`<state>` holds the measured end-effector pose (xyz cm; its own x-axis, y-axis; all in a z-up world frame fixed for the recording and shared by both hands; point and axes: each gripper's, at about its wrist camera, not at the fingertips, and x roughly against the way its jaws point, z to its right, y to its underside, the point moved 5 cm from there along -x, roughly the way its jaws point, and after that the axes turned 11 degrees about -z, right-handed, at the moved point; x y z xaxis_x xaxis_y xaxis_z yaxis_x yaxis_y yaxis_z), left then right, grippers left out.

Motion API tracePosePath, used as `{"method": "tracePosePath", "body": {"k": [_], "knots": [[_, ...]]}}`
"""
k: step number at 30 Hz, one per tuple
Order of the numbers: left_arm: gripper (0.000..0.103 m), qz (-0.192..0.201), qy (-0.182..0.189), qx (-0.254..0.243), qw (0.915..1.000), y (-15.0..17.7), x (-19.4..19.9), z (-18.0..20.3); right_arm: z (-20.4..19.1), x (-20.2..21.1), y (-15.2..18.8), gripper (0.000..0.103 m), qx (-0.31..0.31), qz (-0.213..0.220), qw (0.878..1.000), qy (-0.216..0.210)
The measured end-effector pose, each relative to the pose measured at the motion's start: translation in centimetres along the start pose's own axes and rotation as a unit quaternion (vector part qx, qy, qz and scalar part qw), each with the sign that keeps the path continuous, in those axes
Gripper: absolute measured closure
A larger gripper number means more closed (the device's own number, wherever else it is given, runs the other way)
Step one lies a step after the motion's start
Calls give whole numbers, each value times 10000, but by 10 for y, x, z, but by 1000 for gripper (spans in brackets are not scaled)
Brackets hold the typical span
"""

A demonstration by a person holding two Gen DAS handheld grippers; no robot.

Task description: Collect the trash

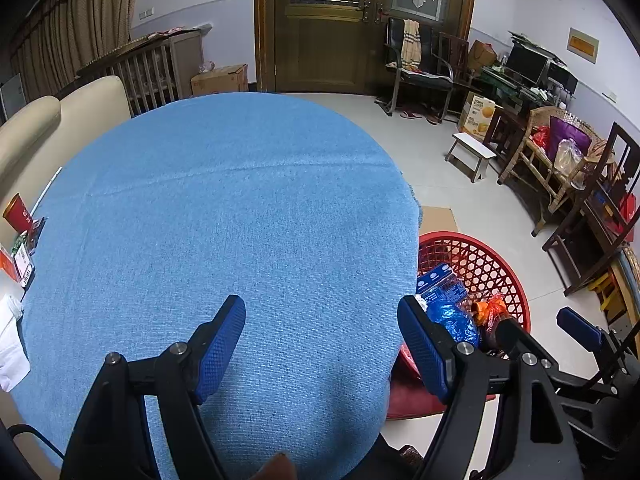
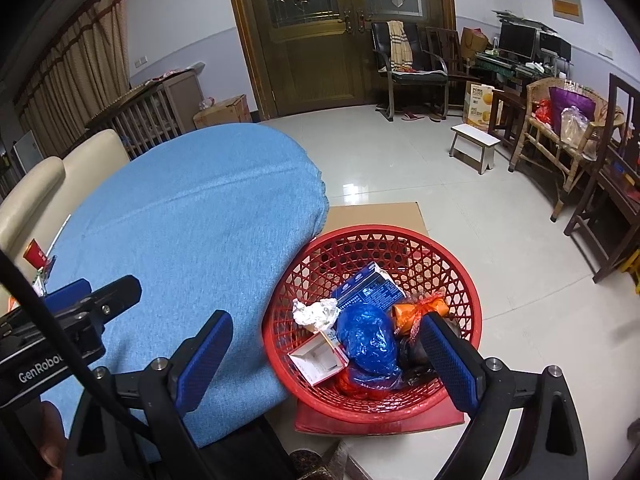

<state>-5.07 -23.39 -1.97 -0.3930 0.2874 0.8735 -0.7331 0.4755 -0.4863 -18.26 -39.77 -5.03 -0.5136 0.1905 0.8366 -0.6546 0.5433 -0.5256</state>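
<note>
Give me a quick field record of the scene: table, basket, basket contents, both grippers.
table: round top under blue woven cloth, middle bare
basket: red plastic lattice basket on the floor beside the table
basket contents: blue plastic bag, dark blue printed carton, crumpled foil ball, open white box, orange wrapper
left gripper: open, holding nothing, over the cloth
right gripper: open, holding nothing, above the basket

Open left tool point(image 1: 322, 340) over blue tablecloth point(image 1: 224, 208)

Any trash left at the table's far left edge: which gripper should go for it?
Probably left. The left gripper hangs open over the blue tablecloth, nearer the red cup; the right gripper is open by the red basket.
</note>
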Motion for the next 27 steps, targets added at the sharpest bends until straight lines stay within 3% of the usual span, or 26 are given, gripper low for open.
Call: {"method": "tracePosePath", "body": {"k": [27], "knots": [[24, -13, -4, 64, 10000, 2, 0, -5, 1, 6, 1, 7, -14, 51, 9997, 242]]}}
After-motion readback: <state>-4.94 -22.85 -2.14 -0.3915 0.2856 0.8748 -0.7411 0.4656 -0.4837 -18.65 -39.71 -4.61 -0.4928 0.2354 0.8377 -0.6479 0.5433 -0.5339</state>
